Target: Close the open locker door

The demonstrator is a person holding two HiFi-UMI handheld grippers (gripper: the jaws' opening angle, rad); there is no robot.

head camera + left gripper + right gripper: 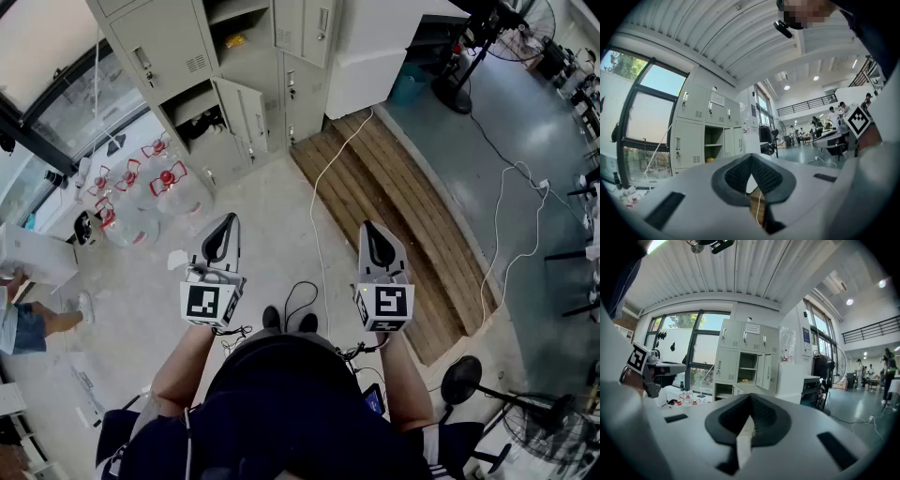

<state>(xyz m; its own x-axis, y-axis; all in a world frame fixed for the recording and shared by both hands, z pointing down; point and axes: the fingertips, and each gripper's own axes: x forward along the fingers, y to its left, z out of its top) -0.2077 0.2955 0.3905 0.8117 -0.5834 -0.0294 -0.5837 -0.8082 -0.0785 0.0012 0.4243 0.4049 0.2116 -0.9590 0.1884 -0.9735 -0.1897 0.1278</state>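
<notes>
A bank of grey lockers [173, 47] stands far ahead, beyond arm's reach. The upper compartment [246, 42] is open, holds a small yellow thing, and its door [305, 28] is swung to the right. The lower door [246, 114] also stands ajar. In the right gripper view the open upper compartment [747, 373] shows beside its door [765, 376]. It also shows in the left gripper view as an open compartment [713, 145]. My left gripper [227, 221] and right gripper [368, 227] are held side by side in front of the person. Both are shut and hold nothing.
Several water jugs with red handles [155, 192] sit on the floor left of the lockers. A white cable [323, 187] runs along a wooden platform [394, 206]. Standing fans [469, 380] are at lower right. A person's leg [47, 321] is at the left edge.
</notes>
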